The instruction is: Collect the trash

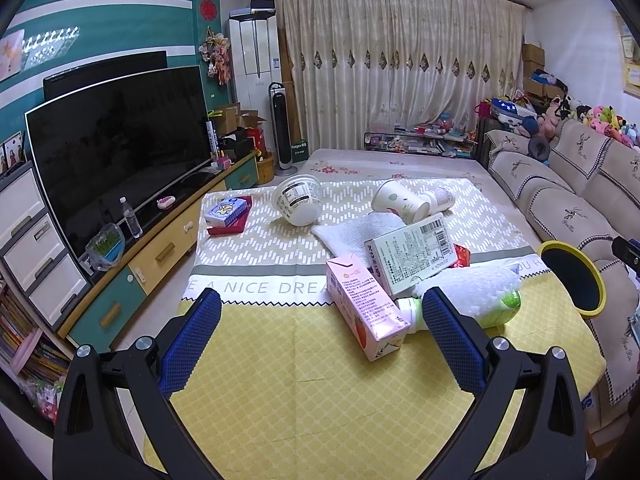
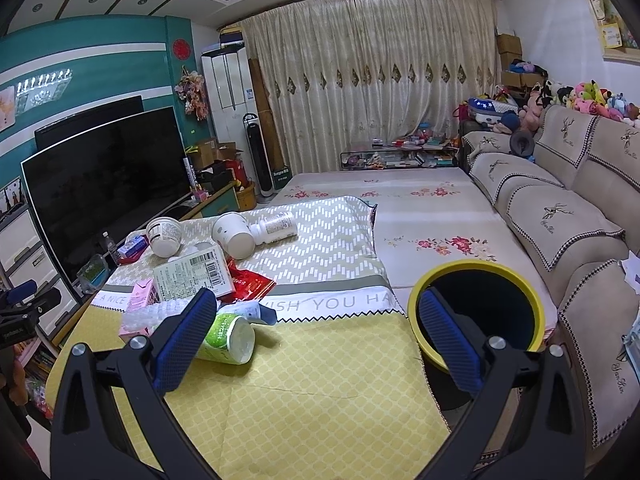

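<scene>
A: Left tongs (image 1: 320, 330)? Right tongs (image 2: 316, 338)?
B: Both spread wide, holding nothing, above worktop (image 2: 320, 400) near edge.
A: Trash?
B: Pink carton (image 1: 366, 312), green bottle (image 2: 228, 340) mid-worktop; yellow-rimmed bin (image 2: 476, 268) off right edge.

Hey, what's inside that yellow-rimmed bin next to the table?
The bin only shows a dark inner wall; no trash is visible in it. Its bottom is hidden by the right tool and shadow.
</scene>
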The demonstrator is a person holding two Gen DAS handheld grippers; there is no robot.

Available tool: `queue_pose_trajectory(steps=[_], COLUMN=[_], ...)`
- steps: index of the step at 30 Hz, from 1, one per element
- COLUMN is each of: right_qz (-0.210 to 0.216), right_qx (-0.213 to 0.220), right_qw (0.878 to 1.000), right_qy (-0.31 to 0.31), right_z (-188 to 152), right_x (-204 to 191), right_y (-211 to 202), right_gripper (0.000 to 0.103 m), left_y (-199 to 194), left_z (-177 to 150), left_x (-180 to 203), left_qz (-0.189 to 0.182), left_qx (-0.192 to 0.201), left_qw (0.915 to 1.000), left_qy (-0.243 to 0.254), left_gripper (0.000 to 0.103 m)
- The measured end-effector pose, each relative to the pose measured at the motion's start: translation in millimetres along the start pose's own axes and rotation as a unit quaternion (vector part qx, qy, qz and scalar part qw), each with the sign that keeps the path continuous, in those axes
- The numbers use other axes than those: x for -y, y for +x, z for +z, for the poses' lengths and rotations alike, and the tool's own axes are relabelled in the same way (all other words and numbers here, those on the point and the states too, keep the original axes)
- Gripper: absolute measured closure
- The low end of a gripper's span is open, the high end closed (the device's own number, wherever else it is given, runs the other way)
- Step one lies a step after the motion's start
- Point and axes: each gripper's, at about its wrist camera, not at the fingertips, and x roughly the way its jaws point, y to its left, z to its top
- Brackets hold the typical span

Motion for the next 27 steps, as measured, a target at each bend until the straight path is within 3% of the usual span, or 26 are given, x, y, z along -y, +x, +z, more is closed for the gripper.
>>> queue_pose_trajectory(steps=[2, 7, 13, 21, 27], right_qz=[0.016, 0.010, 0.011, 0.034, 0.059], right_qx=[-0.004, -0.018, -0.028, -0.055, -0.095], right_qw=[1.000, 1.000, 0.999, 0.994, 0.986], right_qy=[0.004, 0.009, -0.021, -0.083, -0.124], right_z=[1.1, 8.3, 33.2, 69.4, 90.9], right_x=[2.7, 7.3, -2.2, -25.0, -46.0], right_y=[5.2, 27.5, 74.4, 162.2, 243.1], right_gripper=[0.006, 0.006, 0.006, 0.011, 0.011], left_y=[5.5, 27.8, 77.2, 149.1, 189.1], left_z=[3.6, 21.3, 56.5, 81.9, 80.3], left_x=[-2.0, -12.4, -35.9, -51.5, -57.8], left_qz=[0.001, 0.014, 0.019, 0.055, 0.055], left_qx=[-0.001, 0.009, 0.021, 0.035, 0.029], left_qw=[1.0000, 0.9999, 0.9993, 0.9975, 0.9970], left_qy=[0.000, 0.001, -0.023, -0.026, -0.046], left_gripper=[0.004, 0.004, 0.004, 0.004, 0.004])
